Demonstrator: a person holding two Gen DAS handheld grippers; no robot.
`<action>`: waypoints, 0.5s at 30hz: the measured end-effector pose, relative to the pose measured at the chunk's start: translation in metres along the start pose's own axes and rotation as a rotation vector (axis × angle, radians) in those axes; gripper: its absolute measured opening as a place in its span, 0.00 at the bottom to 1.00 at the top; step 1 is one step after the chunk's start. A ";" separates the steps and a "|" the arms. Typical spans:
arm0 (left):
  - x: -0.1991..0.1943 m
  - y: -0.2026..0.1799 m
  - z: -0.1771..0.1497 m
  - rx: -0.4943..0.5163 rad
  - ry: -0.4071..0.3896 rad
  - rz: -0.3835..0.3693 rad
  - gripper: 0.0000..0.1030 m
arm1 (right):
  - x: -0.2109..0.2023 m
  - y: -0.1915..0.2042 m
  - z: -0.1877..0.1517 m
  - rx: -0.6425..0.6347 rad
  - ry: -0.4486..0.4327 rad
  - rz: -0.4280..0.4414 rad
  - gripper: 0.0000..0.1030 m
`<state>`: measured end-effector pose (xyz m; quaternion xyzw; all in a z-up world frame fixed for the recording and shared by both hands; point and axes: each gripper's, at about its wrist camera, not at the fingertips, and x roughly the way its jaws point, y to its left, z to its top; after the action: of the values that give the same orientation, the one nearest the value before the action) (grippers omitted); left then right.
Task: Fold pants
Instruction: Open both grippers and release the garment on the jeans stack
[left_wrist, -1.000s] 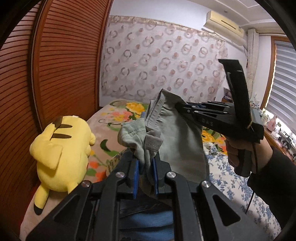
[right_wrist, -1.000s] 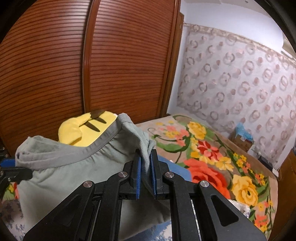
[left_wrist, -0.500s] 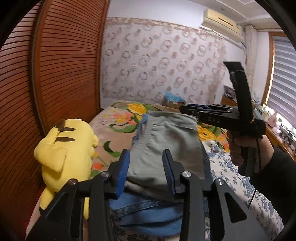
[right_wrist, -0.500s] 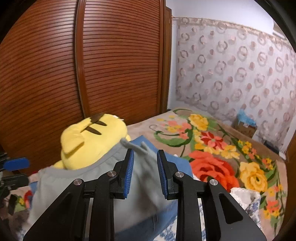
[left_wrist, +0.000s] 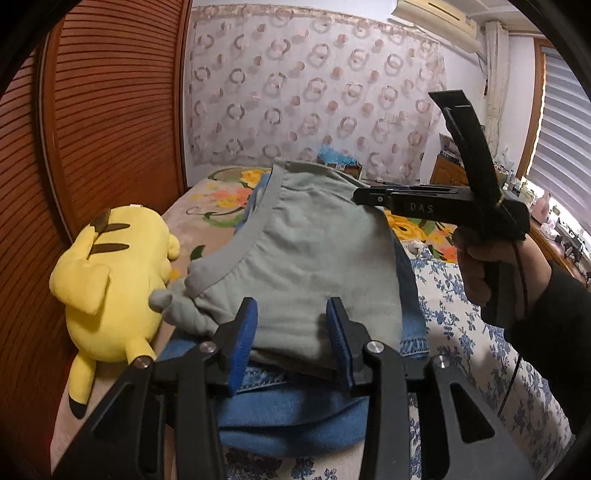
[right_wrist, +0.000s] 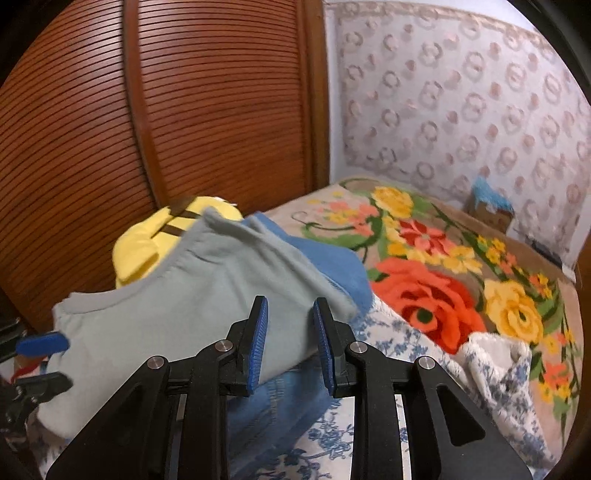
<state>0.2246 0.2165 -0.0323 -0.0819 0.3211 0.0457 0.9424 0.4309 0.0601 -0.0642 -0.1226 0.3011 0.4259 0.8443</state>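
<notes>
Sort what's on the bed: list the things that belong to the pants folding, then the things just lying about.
Part of the job:
- grey pants, folded, lying on the blue jeans
- left tongs, open
- right tongs, open

Just lying about:
- yellow plush toy
- floral blanket
- small box by the wall

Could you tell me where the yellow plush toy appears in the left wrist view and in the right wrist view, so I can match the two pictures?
Left wrist view: the yellow plush toy lies at the left, beside the grey pants, in front of the slatted wooden door.
Right wrist view: it shows left of centre, partly hidden behind the grey pants.
Shared landmark: the slatted wooden door.
</notes>
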 end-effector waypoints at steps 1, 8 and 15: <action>0.001 -0.001 -0.001 0.002 0.002 0.001 0.36 | 0.001 -0.003 -0.001 0.009 0.001 0.003 0.24; -0.001 -0.002 0.002 0.015 0.006 0.013 0.36 | -0.011 0.002 -0.005 0.019 -0.012 -0.005 0.24; -0.006 -0.002 0.003 0.029 0.011 0.016 0.37 | -0.034 0.021 -0.015 0.011 -0.032 0.027 0.24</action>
<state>0.2220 0.2149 -0.0260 -0.0657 0.3277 0.0482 0.9413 0.3922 0.0440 -0.0538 -0.1072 0.2915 0.4376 0.8438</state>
